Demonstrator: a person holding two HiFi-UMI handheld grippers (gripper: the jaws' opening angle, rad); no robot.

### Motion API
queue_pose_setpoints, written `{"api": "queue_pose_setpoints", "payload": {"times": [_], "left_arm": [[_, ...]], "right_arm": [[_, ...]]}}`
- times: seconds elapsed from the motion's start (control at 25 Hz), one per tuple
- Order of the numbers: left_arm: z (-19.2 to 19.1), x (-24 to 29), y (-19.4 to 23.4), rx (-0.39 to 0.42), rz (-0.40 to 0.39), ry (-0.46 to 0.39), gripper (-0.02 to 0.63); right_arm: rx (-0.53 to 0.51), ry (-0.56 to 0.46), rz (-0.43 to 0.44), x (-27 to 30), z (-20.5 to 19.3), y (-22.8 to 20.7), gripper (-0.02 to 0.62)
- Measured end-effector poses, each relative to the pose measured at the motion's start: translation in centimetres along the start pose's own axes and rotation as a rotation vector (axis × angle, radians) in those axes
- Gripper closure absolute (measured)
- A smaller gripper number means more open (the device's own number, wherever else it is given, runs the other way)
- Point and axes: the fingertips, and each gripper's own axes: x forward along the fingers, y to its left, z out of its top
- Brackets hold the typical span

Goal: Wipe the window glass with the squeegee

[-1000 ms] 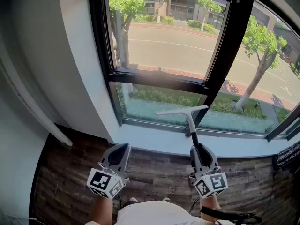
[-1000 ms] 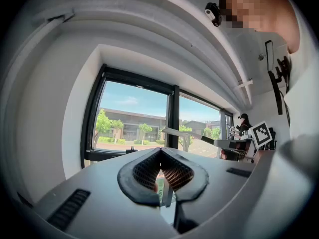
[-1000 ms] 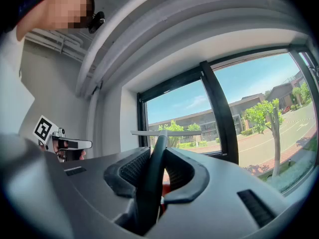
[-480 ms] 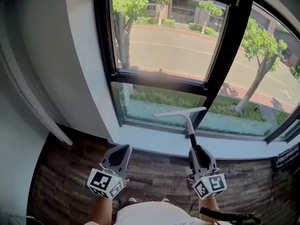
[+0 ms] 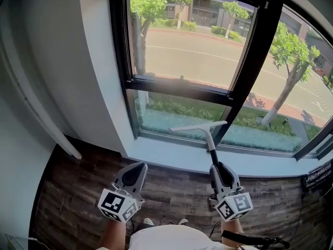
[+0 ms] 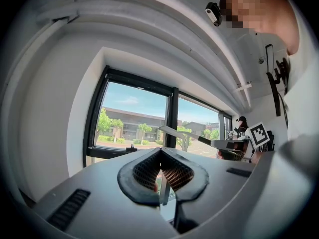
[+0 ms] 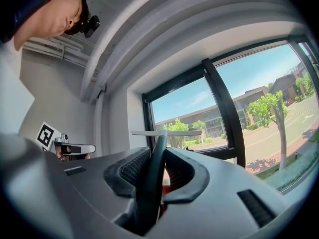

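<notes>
Window glass, a large clear pane in a dark frame, fills the wall ahead of you. It is split by a black frame post running top to bottom. Left of that post a crossbar divides the glass into a tall upper pane and a short lower one. At the post's foot lies the pale grey window sill.

The squeegee, a white T-shaped blade on a black handle, shows in front of the lower pane. It sits just left of the post and just above the sill, with the blade nearly level. No view shows whether its edge touches the glass.

Your right gripper, below the post, has its jaws clamped on the black handle, which runs up between the pads. Your left gripper, well left of the post, has its jaws closed together on nothing and plays no part.

You look to be in the approach, with the wipe not yet begun. Next you will likely need to raise the blade to the top of a pane beside the post. Then press its edge flat to the glass and draw it down in one even stroke.
</notes>
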Motion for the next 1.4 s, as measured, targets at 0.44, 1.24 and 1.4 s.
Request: {"api": "queue_pose_setpoints", "payload": {"times": [0.44, 1.24, 1.4], "left_arm": [[-0.7, -4.5, 7.0, -0.015, 0.010, -0.013, 0.588], [-2.5, 3.9, 15.6, -0.044, 0.005, 0.039, 0.588], [-1.7, 10.0, 16.1, -0.024, -0.008, 0.036, 0.588]], "right_arm": [[-0.027, 0.000, -0.021, 3.8, -1.5, 6.6, 0.492], [-0.044, -0.048, -0.118, 15.2, -1.3, -0.8, 0.492], [-0.057, -0.072, -0.160, 18.0, 0.3, -6.0, 0.492]]}}
